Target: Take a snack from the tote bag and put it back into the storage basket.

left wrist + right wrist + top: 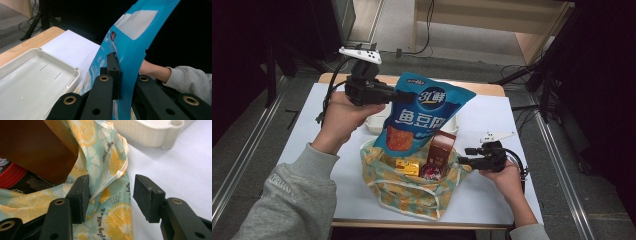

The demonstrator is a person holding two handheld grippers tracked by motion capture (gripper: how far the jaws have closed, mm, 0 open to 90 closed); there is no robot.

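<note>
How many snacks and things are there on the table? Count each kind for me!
Blue snack pouch, held up by the left gripper: 1
Brown carton: 1
Yellow packet: 1
Red and black pack: 1
Lemon-print bag: 1
White tray: 1
Total: 6

A white tray (373, 123) lies just below the left gripper (409, 96). A brown box (442, 145) and a yellow packet (407, 166) stand left of the right gripper (463, 159).
</note>
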